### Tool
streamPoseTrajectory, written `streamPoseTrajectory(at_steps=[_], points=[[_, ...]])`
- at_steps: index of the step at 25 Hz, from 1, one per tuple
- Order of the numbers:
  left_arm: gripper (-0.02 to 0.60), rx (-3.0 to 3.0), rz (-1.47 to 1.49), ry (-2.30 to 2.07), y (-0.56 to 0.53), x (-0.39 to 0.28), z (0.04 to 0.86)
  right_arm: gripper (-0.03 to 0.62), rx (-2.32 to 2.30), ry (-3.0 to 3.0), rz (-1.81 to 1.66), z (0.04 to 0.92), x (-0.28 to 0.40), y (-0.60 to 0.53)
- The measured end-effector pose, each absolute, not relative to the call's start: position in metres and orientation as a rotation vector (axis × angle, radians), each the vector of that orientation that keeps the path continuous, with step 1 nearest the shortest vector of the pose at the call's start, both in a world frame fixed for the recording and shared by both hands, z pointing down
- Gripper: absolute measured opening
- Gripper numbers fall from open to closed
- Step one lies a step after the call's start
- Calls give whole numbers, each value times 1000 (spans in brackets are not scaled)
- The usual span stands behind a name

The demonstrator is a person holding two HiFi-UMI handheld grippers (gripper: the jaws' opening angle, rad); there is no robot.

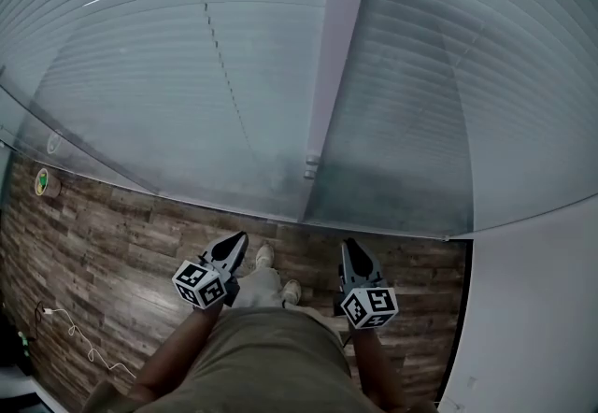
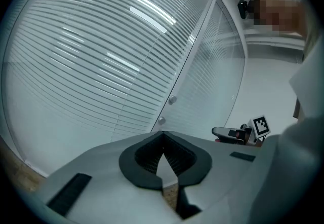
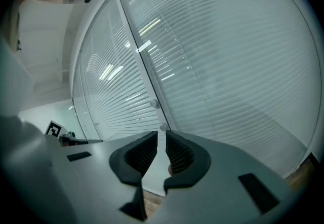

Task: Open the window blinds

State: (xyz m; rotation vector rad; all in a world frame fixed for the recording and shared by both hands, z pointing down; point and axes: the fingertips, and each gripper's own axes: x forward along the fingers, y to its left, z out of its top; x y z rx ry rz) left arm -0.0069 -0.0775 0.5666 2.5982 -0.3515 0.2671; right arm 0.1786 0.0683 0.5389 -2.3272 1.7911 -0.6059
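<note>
Low over the wood floor [image 1: 103, 234], both forearms reach forward from the waist, side by side, with the person's shoes [image 1: 264, 255] showing between them.

- Left gripper [image 1: 238, 240]: points ahead and slightly down towards the foot of the window blinds [image 1: 234, 75]. Jaws closed, tips meeting, nothing between them in the left gripper view [image 2: 163, 139].
- Right gripper [image 1: 350, 245]: same heading, level with the left, well apart from it. Jaws all but together, only a thin slit, nothing in it [image 3: 161, 137].
- Window blinds: lowered, slats across both panes on either side of a pale upright frame [image 1: 332, 56], reaching almost to the floor. A thin beaded cord [image 1: 224, 75] hangs over the left pane.
- Two small round knobs [image 2: 172, 100] sit on the frame, ahead of both grippers.
- Neither gripper touches the blinds or the cord.
</note>
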Motion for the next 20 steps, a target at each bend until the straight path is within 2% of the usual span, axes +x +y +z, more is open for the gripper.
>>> streamPoseTrajectory(at_steps=[20], points=[[14, 2611, 259, -129, -192, 73, 563, 40, -2428, 1685, -607, 529, 216, -37]])
